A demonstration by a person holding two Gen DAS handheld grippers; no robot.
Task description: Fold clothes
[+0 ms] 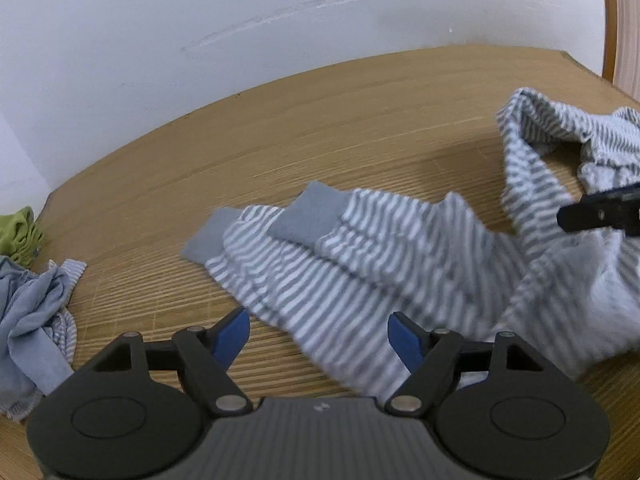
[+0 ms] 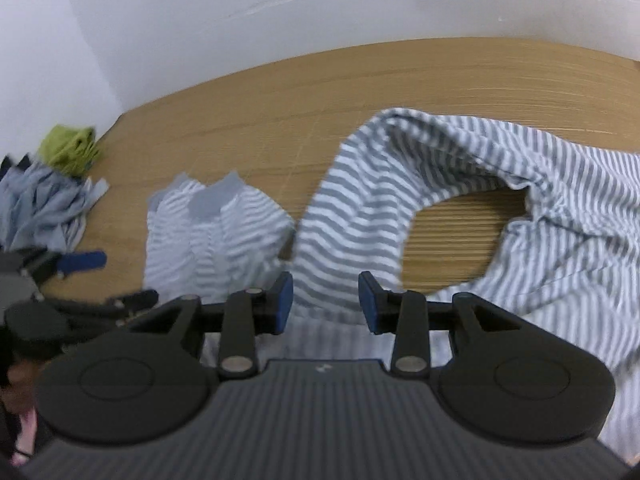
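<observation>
My left claw [image 1: 320,338] and right claw [image 2: 326,302] are both released; the striped shirt [image 1: 360,264] lies crumpled, not folded yet.

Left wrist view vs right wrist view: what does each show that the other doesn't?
Left wrist only: a wooden panel at the far right edge, and one dark finger of the right gripper over the cloth.

Right wrist only: the loop of striped garment framing bare table, and the left gripper from the side.

Both: the garment's grey cuffs, the green cloth, the blue-grey pile, the white wall. Both grippers open, nothing clamped.
</observation>
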